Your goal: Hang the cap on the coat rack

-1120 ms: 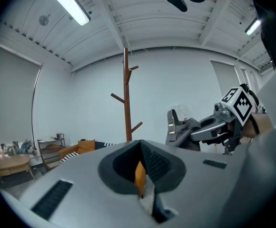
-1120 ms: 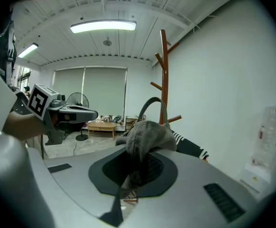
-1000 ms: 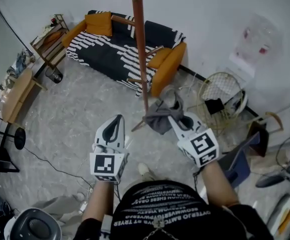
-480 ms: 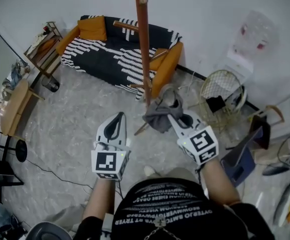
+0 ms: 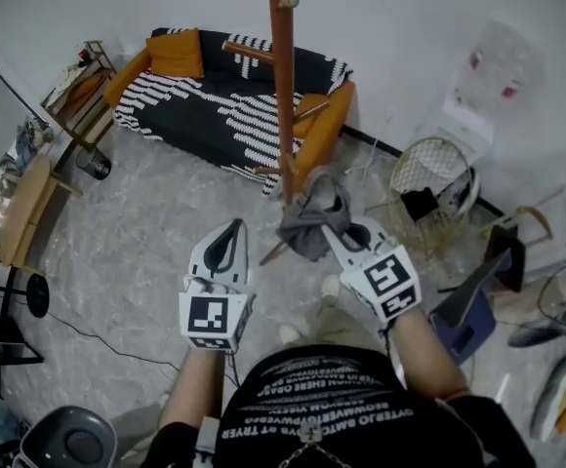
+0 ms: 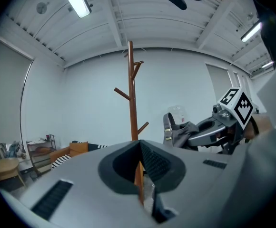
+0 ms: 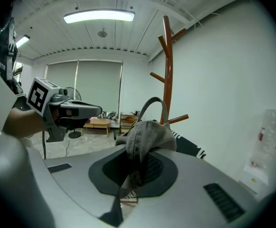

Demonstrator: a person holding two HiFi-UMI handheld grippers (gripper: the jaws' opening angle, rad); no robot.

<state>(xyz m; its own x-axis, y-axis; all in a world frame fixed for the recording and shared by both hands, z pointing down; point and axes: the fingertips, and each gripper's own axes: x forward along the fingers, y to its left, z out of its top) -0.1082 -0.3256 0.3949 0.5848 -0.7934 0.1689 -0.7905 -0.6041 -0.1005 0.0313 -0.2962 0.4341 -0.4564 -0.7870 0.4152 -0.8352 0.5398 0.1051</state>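
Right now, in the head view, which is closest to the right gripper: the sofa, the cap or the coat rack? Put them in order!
1. cap: pinched in the right gripper, so it is touching.
2. coat rack: its pole stands just beyond the cap.
3. sofa: behind the coat rack, farther back and to the left.
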